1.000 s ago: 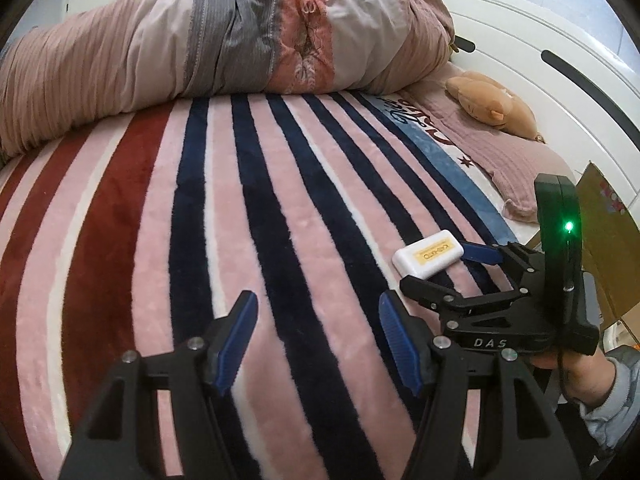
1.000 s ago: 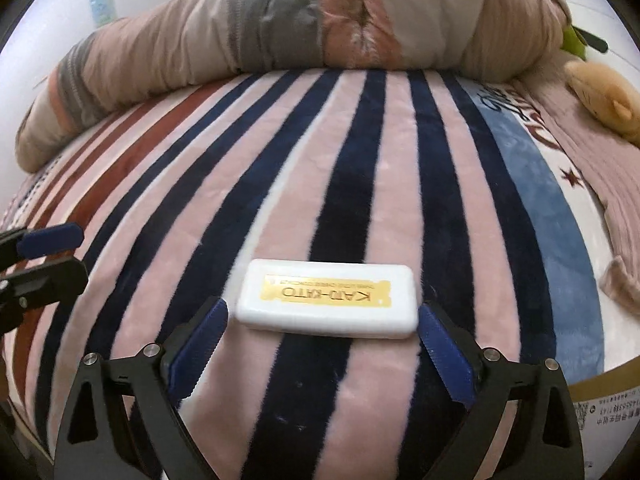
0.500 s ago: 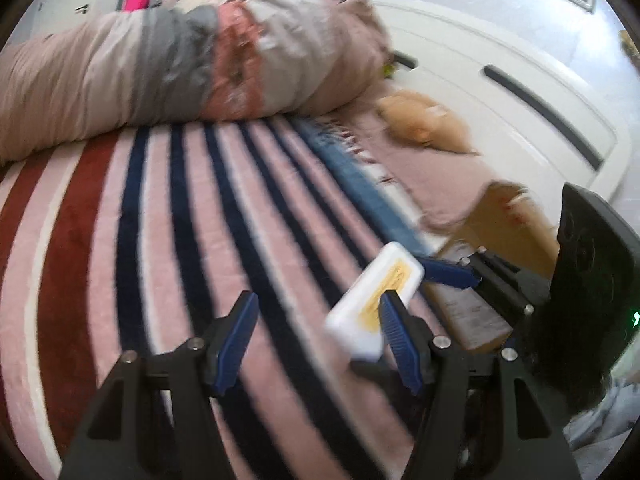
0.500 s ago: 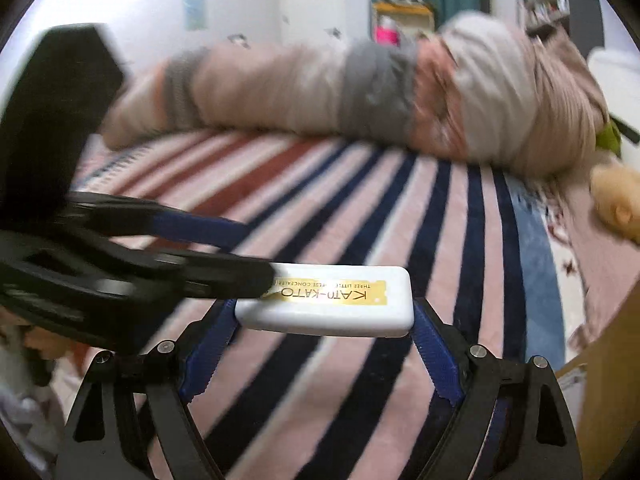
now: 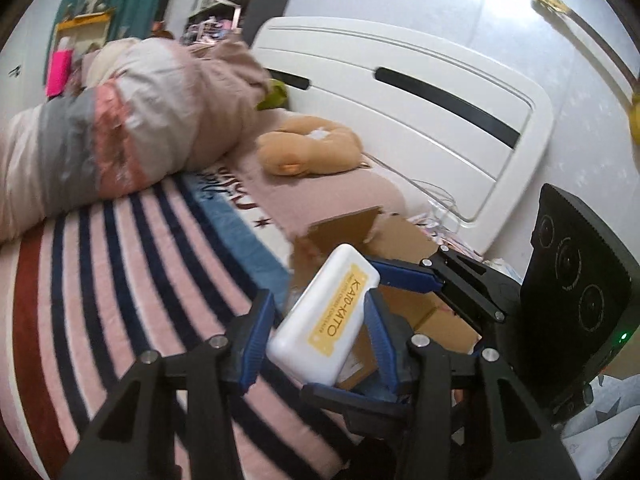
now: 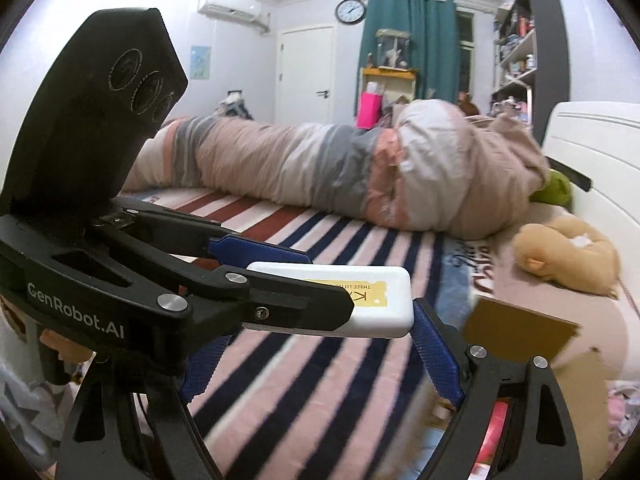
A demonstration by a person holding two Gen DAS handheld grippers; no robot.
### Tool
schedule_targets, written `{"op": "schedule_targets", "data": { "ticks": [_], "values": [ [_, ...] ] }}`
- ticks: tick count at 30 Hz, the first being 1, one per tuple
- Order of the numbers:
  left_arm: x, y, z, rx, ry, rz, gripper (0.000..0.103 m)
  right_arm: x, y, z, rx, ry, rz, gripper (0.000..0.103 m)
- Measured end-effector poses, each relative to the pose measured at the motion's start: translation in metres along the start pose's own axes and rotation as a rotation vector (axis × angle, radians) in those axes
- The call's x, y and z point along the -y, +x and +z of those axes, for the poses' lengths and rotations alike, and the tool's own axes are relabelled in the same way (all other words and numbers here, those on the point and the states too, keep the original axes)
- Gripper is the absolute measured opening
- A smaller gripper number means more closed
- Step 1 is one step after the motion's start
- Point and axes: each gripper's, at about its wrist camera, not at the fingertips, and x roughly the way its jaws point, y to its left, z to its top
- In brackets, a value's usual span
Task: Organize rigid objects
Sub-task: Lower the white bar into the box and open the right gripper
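A white rectangular plastic case with a yellow "KATO-KATO" label [image 6: 372,300] is held clear of the bed, gripped end to end between the blue-padded fingers of the right gripper [image 6: 320,354]. In the right wrist view its right end is pressed against the right blue pad [image 6: 434,350], while its left end is hidden behind the black body of the left gripper [image 6: 280,276], which crosses in front. The fingers of the left gripper are seen on either side of the case, one blue pad behind it and one black finger in front; whether they actually press on it cannot be told.

In the left wrist view the same case [image 5: 326,322] is seen tilted between the left gripper's [image 5: 316,334] two blue pads, with the right gripper [image 5: 360,332] reaching in from the right. Just behind the case an open brown cardboard box [image 5: 404,240] is seen at the bed's edge.

Below lies a plush blanket striped in pink, navy and red [image 6: 312,392]. A rolled pink and grey quilt [image 6: 320,168] is laid across the far side, and a tan plush toy [image 5: 308,146] rests near the white headboard [image 5: 420,108]
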Motion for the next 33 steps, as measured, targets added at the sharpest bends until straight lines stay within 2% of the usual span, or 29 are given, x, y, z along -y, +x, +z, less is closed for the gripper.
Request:
{"op": "schedule_targets", "data": {
  "ticks": [3, 10, 17, 19, 21, 25, 27, 30, 33],
  "values": [
    [0.023, 0.023, 0.010, -0.037, 0.032, -0.021, 0.043, 0.023, -0.015, -0.009, -0.005, 0.017, -0.019, 0.085],
    [0.072, 0.089, 0.020, -0.156, 0.100, -0.050, 0.043, 0.084, -0.029, -0.040, -0.115, 0.102, -0.022, 0.085],
    [0.090, 0.134, 0.021, -0.241, 0.115, -0.040, 0.043, 0.117, -0.020, -0.063, -0.188, 0.147, -0.034, 0.085],
    [0.092, 0.141, 0.022, -0.242, 0.120, -0.017, 0.044, 0.121, -0.015, -0.067, -0.222, 0.160, -0.039, 0.085],
    [0.092, 0.142, 0.022, -0.245, 0.124, -0.006, 0.053, 0.125, -0.012, -0.071, -0.239, 0.178, -0.039, 0.085],
    [0.089, 0.137, 0.023, -0.225, 0.119, 0.016, 0.061, 0.128, -0.013, -0.074, -0.242, 0.196, -0.031, 0.086],
    [0.088, 0.130, 0.023, -0.206, 0.117, 0.037, 0.068, 0.128, -0.015, -0.074, -0.238, 0.197, -0.029, 0.086],
    [0.087, 0.113, 0.024, -0.150, 0.111, 0.084, 0.079, 0.128, -0.020, -0.070, -0.216, 0.196, -0.022, 0.086],
    [0.084, 0.088, 0.025, -0.082, 0.096, 0.153, 0.084, 0.128, -0.027, -0.063, -0.178, 0.197, -0.004, 0.086]
  ]
}}
